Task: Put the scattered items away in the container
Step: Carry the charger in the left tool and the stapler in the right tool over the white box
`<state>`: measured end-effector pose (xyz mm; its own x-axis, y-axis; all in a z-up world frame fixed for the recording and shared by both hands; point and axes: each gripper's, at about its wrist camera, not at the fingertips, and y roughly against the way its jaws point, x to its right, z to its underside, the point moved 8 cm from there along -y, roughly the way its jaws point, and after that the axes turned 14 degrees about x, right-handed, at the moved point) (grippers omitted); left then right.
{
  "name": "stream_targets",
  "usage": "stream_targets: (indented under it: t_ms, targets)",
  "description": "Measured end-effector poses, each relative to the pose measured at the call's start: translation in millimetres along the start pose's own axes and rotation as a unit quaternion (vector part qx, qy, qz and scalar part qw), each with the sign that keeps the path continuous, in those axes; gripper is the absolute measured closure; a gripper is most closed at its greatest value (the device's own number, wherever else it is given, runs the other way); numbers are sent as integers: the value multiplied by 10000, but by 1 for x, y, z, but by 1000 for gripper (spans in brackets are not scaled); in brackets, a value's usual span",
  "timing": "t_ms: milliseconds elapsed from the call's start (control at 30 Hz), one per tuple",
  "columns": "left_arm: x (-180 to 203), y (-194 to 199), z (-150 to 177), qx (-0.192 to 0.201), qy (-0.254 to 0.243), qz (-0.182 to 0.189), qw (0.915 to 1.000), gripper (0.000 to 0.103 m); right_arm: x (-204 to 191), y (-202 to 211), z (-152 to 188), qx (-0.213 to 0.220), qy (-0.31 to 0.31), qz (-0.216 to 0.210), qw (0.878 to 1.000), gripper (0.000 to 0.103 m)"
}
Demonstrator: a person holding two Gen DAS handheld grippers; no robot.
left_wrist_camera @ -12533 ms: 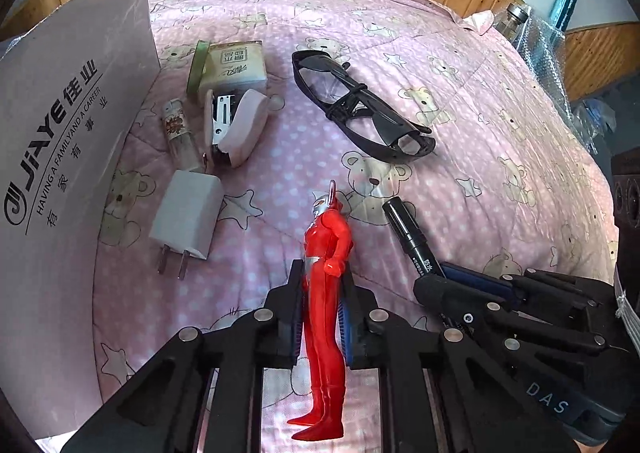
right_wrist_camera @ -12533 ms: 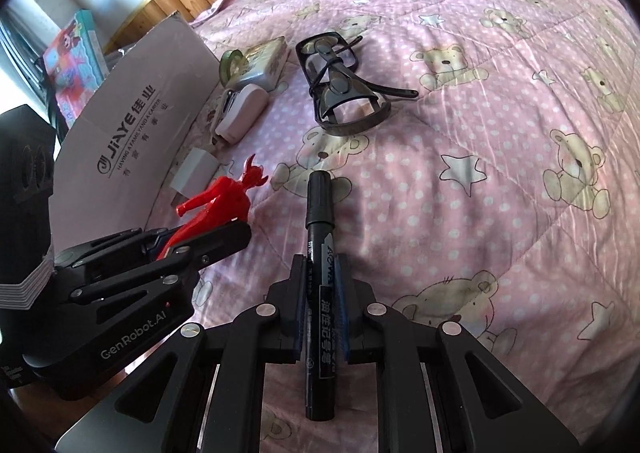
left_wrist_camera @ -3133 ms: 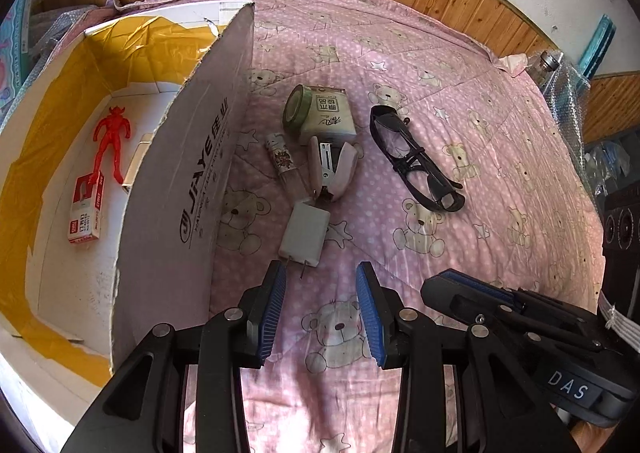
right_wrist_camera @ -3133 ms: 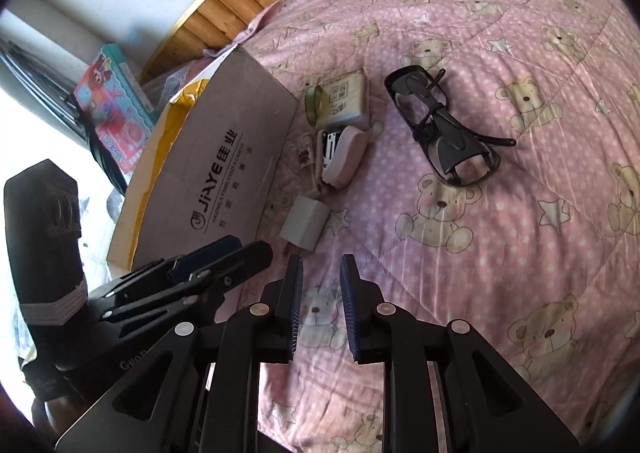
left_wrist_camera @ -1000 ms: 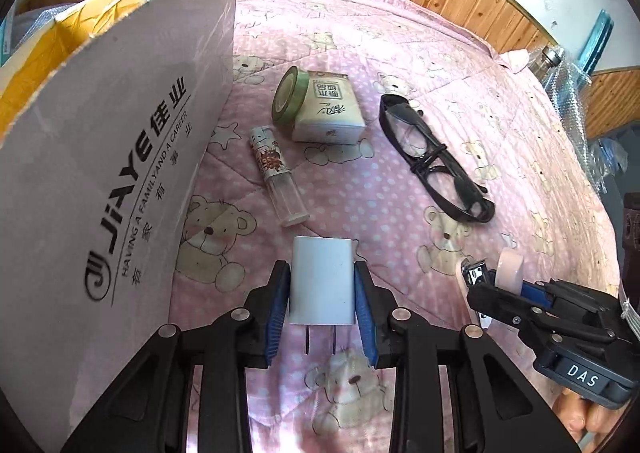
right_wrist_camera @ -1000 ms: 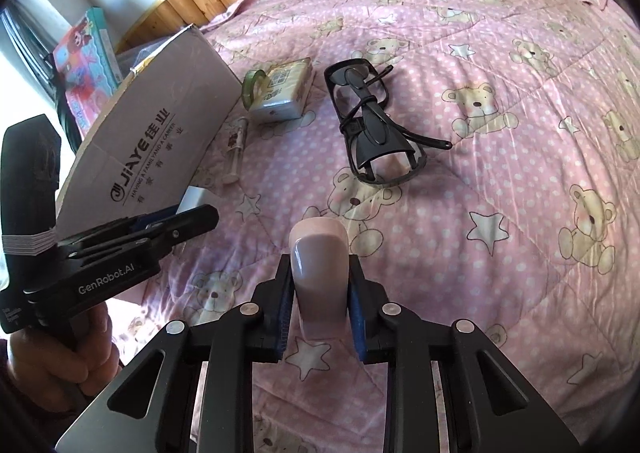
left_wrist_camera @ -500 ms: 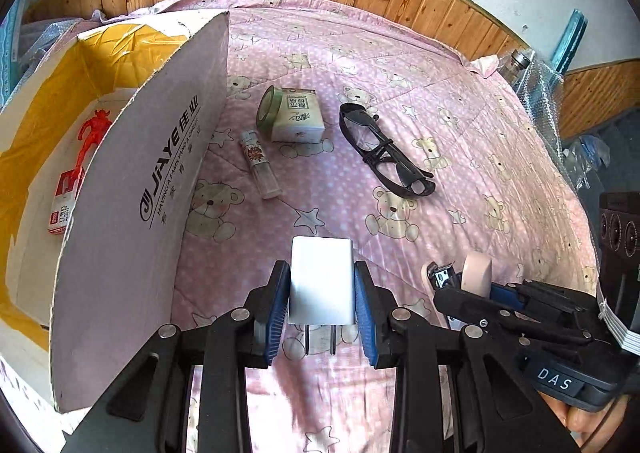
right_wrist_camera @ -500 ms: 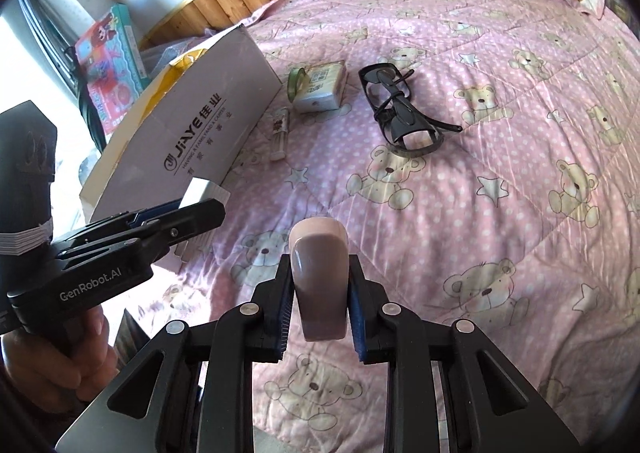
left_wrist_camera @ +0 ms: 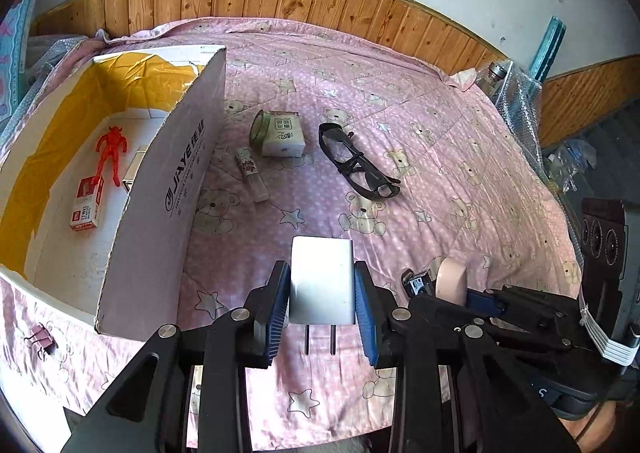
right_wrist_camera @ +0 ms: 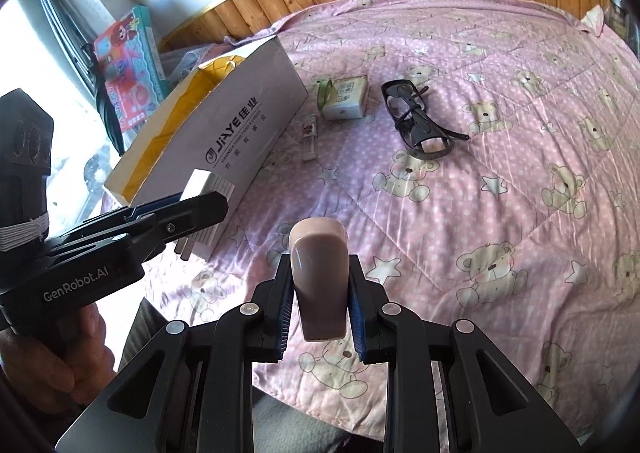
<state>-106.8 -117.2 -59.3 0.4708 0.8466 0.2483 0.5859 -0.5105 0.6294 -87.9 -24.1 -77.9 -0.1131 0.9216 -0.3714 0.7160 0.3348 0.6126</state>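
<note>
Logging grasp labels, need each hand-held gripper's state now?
Left hand-held gripper: shut on white charger.
Right hand-held gripper: shut on pink stapler.

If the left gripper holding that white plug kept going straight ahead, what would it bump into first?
Probably the pink quilt itself. The left gripper, shut on the white charger, points between the small bottle and the black glasses; depth is hard to judge.

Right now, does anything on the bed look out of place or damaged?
A small pink binder clip lies alone outside the cardboard box, at its near corner, far from the other loose items. The box's far rim looks torn.
</note>
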Motion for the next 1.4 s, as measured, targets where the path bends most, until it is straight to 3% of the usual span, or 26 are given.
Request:
stream_targets:
  t_ms: [600, 1400]
  targets:
    - [11, 47, -7, 391, 18, 147, 9991, 70, -28, 34, 0, 265, 191, -37, 9995, 77]
    - [-7, 88, -19, 808, 319, 245, 9959, 70, -76, 50, -3, 359, 671, -140, 9970, 77]
